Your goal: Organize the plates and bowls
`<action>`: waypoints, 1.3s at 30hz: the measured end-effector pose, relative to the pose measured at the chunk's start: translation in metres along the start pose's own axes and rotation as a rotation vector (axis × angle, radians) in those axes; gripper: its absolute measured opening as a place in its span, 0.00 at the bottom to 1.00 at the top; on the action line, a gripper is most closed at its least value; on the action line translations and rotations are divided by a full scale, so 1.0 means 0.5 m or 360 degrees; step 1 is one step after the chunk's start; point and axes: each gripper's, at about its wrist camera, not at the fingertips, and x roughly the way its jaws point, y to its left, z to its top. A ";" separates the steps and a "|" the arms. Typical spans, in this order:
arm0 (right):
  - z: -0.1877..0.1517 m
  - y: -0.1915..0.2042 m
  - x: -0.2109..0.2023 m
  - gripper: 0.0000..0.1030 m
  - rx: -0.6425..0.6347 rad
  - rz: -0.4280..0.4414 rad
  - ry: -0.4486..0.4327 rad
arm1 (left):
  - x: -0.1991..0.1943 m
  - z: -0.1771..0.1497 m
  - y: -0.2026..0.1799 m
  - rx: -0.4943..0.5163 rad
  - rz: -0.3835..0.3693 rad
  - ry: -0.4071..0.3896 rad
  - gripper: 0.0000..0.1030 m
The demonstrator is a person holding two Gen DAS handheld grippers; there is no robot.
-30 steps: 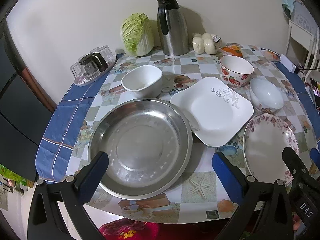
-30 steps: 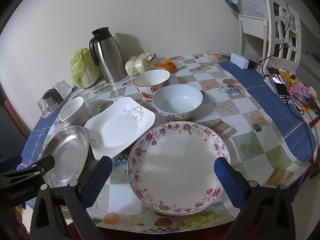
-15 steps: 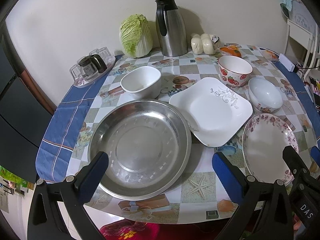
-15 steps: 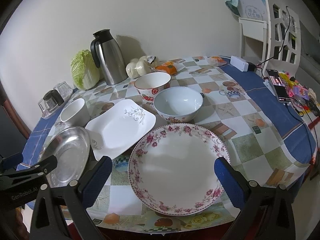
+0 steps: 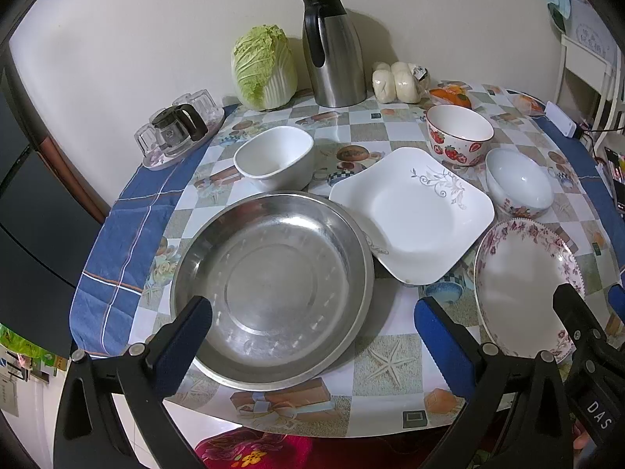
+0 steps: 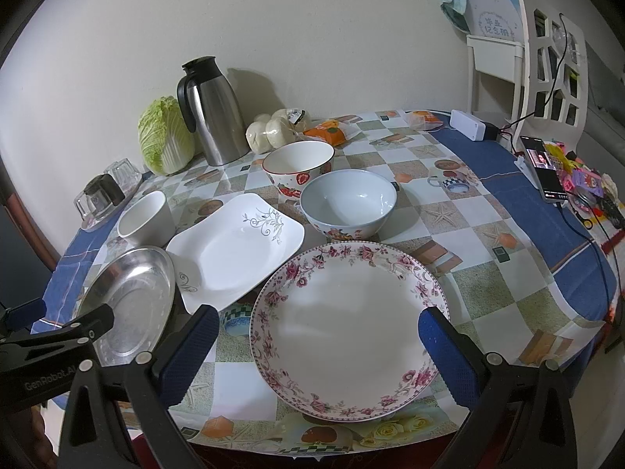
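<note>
A wide steel plate [image 5: 273,285] lies at the table's near left, with my left gripper [image 5: 312,340] open above its near rim. Beside it sits a square white plate [image 5: 414,215], then a round plate with a pink floral rim [image 6: 347,328] under my open right gripper [image 6: 316,351]. Behind them stand a plain white bowl [image 5: 275,156], a strawberry-print bowl [image 6: 299,166] and a pale blue bowl [image 6: 347,203]. Both grippers hold nothing.
Along the wall stand a steel thermos jug [image 5: 332,51], a cabbage [image 5: 263,66], steamed buns [image 5: 394,82] and a tray of glasses [image 5: 179,129]. A phone [image 6: 543,168], cables and a white shelf [image 6: 547,62] crowd the right side.
Both grippers have shifted very slightly; the dishes sit a little lower in both views. Nothing on the table has moved.
</note>
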 end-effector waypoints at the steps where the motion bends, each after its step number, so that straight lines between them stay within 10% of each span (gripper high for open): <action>1: 0.000 0.000 -0.001 1.00 -0.0001 0.0000 0.0000 | 0.000 0.000 0.000 0.0000 0.0000 0.0000 1.00; 39: 0.025 0.049 0.009 1.00 -0.0122 -0.0023 -0.0016 | 0.053 0.029 0.038 -0.0133 -0.0048 0.0065 1.00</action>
